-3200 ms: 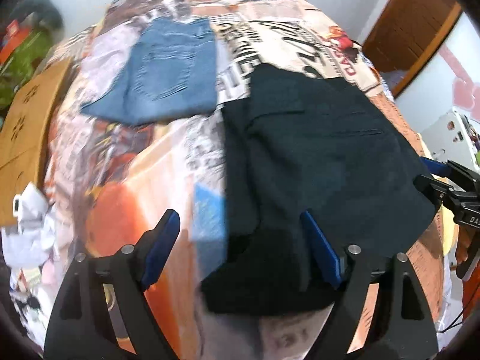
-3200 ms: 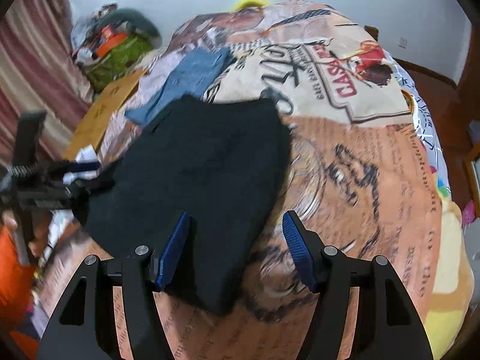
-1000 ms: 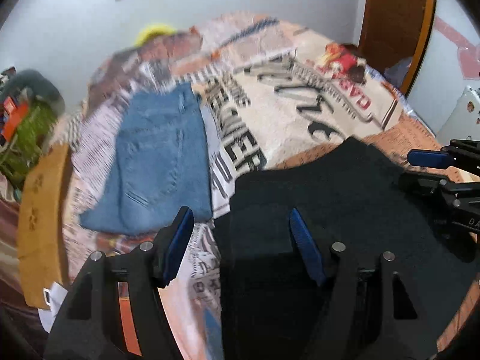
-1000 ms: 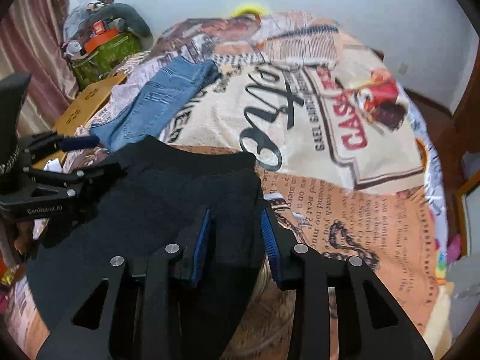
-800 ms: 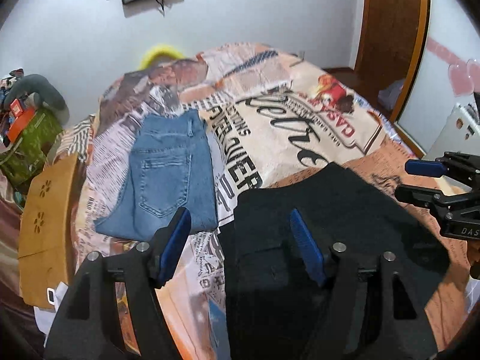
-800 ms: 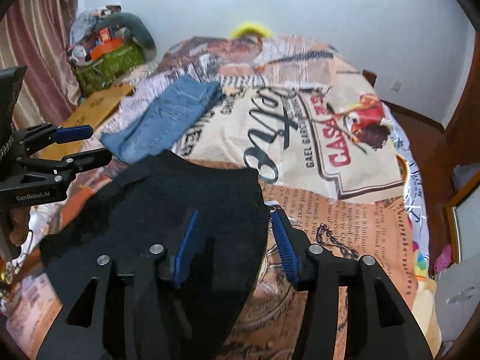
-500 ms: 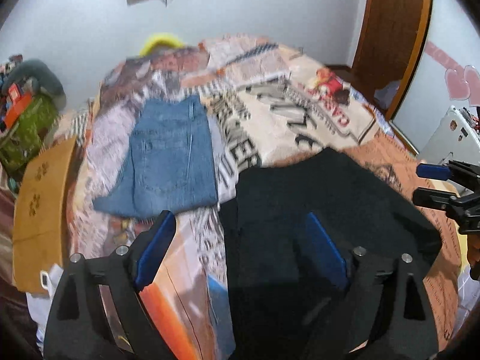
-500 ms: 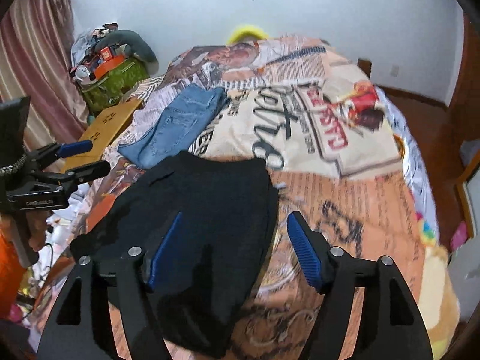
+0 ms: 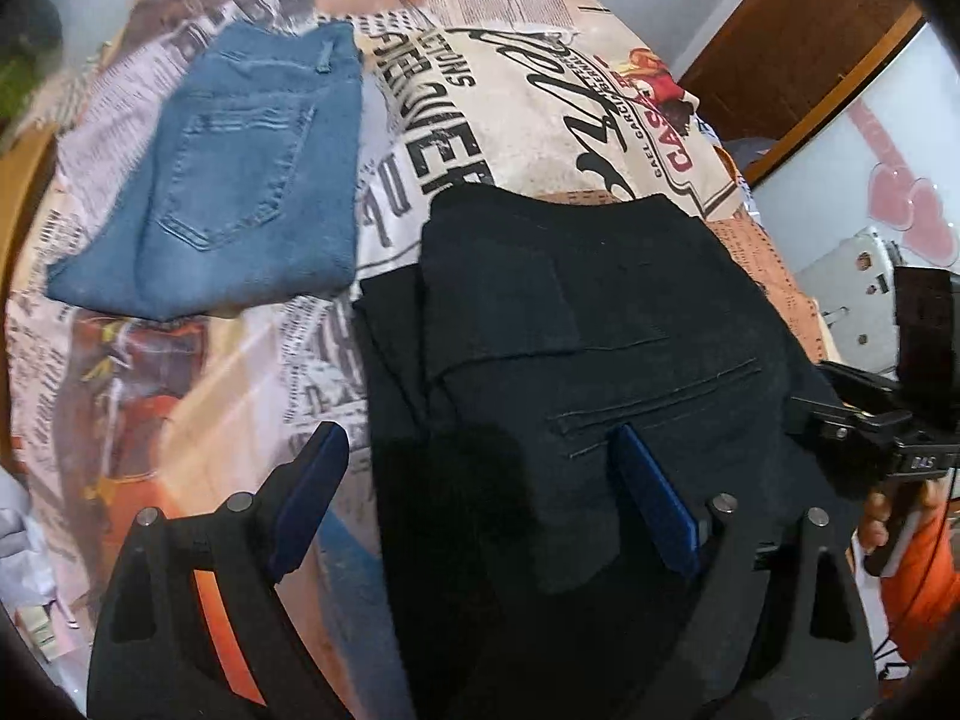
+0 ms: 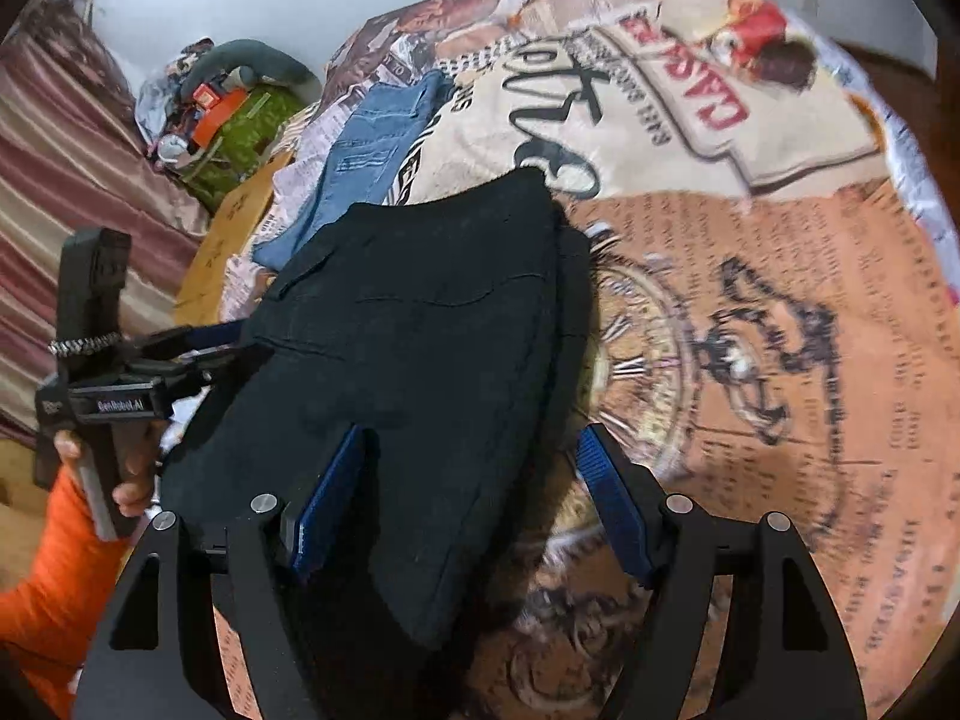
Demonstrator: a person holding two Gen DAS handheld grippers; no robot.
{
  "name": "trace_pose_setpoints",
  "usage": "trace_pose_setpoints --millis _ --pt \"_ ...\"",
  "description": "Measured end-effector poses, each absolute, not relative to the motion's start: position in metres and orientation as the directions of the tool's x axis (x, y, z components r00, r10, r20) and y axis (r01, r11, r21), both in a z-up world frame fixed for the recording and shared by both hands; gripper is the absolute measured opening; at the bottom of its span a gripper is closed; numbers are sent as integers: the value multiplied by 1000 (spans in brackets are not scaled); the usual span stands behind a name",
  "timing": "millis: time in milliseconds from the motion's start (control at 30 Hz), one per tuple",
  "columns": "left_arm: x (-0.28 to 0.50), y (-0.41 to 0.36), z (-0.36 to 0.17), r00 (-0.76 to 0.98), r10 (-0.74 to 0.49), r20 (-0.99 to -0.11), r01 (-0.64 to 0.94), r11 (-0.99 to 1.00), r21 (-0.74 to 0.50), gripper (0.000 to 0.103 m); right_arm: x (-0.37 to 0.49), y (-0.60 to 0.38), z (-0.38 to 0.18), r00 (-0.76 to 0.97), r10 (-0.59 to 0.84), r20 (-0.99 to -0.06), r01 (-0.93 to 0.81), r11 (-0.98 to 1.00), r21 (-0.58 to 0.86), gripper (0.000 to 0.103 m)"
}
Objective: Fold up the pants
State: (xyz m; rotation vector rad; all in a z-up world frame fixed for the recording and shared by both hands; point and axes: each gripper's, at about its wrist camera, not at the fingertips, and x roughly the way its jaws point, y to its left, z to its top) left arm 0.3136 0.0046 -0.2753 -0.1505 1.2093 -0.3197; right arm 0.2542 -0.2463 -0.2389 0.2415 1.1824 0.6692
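Black pants (image 9: pixel 576 336) lie folded on the printed bedspread (image 9: pixel 516 114), back pocket up; they also show in the right wrist view (image 10: pixel 420 324). My left gripper (image 9: pixel 480 486) is open and empty, its jaws low over the pants' near left edge. My right gripper (image 10: pixel 468 492) is open and empty, its jaws straddling the pants' near right edge. Each gripper shows from the side in the other's view: the right one (image 9: pixel 870 420) at the pants' right side, the left one (image 10: pixel 180 360) at their left side.
Folded blue jeans (image 9: pixel 234 180) lie on the bed beyond the black pants to the left, also in the right wrist view (image 10: pixel 366 144). A brown board (image 10: pixel 234 234) and a pile of bags (image 10: pixel 222 102) stand off the bed's left. A wooden door (image 9: pixel 798 42) is at right.
Both grippers have dropped down and closer to the black pants' near edge. Their jaws have opened wider than a second ago. The pants lie as before.
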Motion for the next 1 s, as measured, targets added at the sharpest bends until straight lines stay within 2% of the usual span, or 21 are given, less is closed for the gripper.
trace_pose_setpoints --millis 233,367,500,567,700,767,833,1000 --pt "331 11 -295 223 -458 -861 114 889 -443 94 262 -239 -245 184 648 -739 -367 743 560 70" --pt "338 16 -305 192 -514 -836 65 857 -512 92 266 -235 -245 172 658 -733 -369 733 572 62" --pt "334 14 -298 207 -535 -819 76 843 -532 75 266 -237 -245 172 664 -728 -367 729 578 53" --pt "330 9 -291 226 -524 -821 90 851 -518 63 265 -236 -243 177 662 -729 -377 730 571 48" --pt "321 2 -276 277 -465 -841 116 885 -451 49 264 -231 -235 194 647 -738 -401 739 542 38" --pt "316 0 -268 304 -444 -843 133 896 -424 39 263 -231 -231 201 643 -739 -407 741 534 33" --pt "310 -2 -259 334 -436 -835 158 900 -407 34 261 -231 -226 208 639 -740 -414 743 526 26" --pt "294 -5 -232 405 -415 -815 218 909 -355 25 253 -231 -209 242 641 -728 -442 741 506 21"
